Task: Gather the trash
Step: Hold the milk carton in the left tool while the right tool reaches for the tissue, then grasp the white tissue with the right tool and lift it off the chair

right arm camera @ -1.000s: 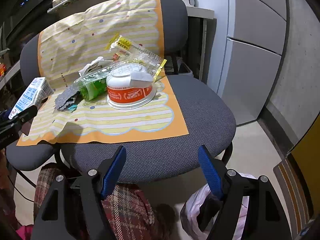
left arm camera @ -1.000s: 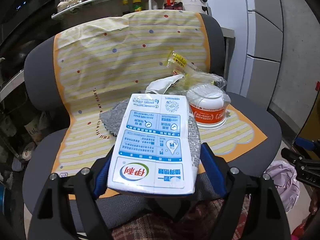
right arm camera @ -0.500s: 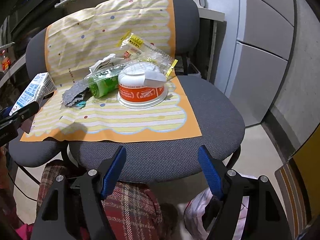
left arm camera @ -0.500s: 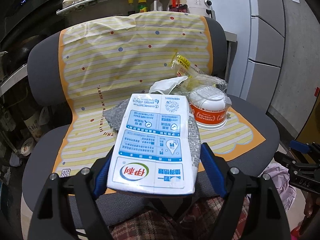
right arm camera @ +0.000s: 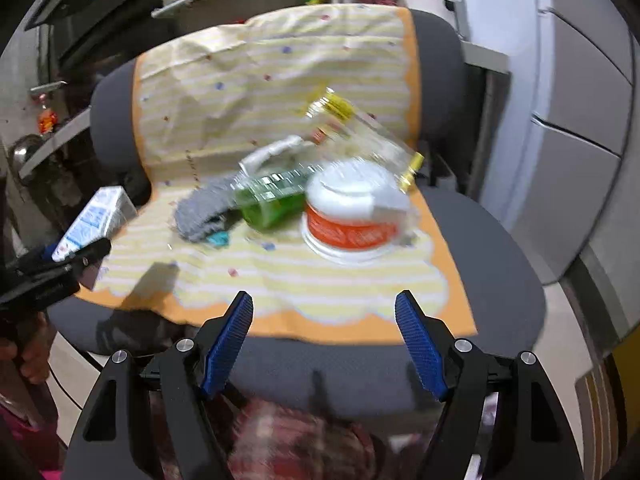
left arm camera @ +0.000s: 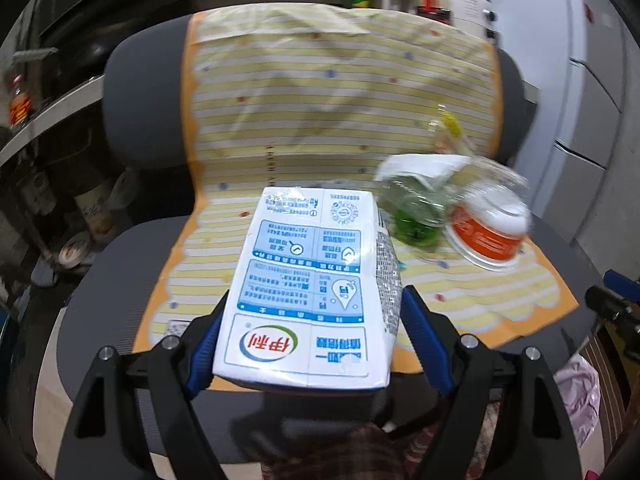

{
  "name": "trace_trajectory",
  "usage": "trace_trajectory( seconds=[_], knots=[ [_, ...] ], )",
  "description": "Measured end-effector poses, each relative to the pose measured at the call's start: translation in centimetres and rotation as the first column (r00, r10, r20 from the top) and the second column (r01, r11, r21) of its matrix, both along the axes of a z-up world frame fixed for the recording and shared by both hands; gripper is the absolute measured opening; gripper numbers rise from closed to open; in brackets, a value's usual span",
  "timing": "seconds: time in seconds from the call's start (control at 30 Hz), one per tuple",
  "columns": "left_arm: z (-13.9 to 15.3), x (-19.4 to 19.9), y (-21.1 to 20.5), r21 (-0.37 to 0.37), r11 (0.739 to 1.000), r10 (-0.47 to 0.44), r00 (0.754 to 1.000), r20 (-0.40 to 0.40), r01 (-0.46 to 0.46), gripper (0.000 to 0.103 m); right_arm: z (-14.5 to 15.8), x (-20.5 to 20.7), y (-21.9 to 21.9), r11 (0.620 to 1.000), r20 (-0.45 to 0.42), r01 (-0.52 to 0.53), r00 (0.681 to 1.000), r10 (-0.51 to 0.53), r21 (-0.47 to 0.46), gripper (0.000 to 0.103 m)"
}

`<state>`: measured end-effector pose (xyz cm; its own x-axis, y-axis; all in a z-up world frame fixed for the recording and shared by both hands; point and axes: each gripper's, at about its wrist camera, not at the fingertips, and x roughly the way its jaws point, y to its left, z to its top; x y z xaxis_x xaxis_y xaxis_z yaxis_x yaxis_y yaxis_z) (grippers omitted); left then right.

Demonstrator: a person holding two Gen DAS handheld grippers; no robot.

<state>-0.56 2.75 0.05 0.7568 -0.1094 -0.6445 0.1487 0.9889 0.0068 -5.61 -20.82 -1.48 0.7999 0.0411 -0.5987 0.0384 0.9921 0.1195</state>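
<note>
My left gripper is shut on a white and blue milk carton and holds it above the front left of the chair seat; both show at the left of the right wrist view, the carton ahead of the gripper. On the yellow striped cloth lie an orange and white cup, a green bottle, a clear wrapper with yellow print, white crumpled paper and a grey rag. My right gripper is open and empty over the seat's front edge.
The grey office chair carries the cloth over seat and back. A pink plastic bag hangs low at the right. Cluttered shelves stand to the left, grey cabinets to the right. Plaid fabric is below.
Both grippers have moved forward toward the chair and the trash looks larger. The left gripper swung left with the carton. The right gripper stayed open.
</note>
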Motion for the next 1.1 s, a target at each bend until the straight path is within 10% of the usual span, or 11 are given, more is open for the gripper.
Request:
trace_trajectory(
  seconds=[0.27,0.63,0.77,0.9,1.1],
  knots=[
    [0.3,3.7,2.9,-0.001,0.998,0.067,0.998,-0.014,-0.067,0.079,3.2,7.5,1.6,0.995,0.06,-0.103,0.993,0.103,-0.004,0.046],
    [0.2,8.4,3.4,0.005,0.996,0.091,0.996,-0.007,-0.091,0.079,1.1,21.0,-0.1,0.996,-0.029,-0.067,0.997,0.069,0.061,0.046],
    [-0.5,8.7,3.3,0.005,0.997,0.083,0.996,-0.023,-0.083,0.079,0.9,21.8,-0.8,0.986,-0.024,-0.077,0.996,0.082,0.148,0.037],
    [-0.8,8.8,3.4,0.001,0.996,0.085,0.996,-0.034,-0.085,0.079,1.7,22.3,0.1,0.983,-0.02,-0.115,0.993,0.12,0.144,0.004],
    [-0.2,7.9,3.6,-0.003,0.995,0.098,0.995,-0.027,-0.098,0.079,2.7,23.2,1.7,0.987,-0.038,-0.134,0.99,0.138,0.089,0.01]
  ],
)
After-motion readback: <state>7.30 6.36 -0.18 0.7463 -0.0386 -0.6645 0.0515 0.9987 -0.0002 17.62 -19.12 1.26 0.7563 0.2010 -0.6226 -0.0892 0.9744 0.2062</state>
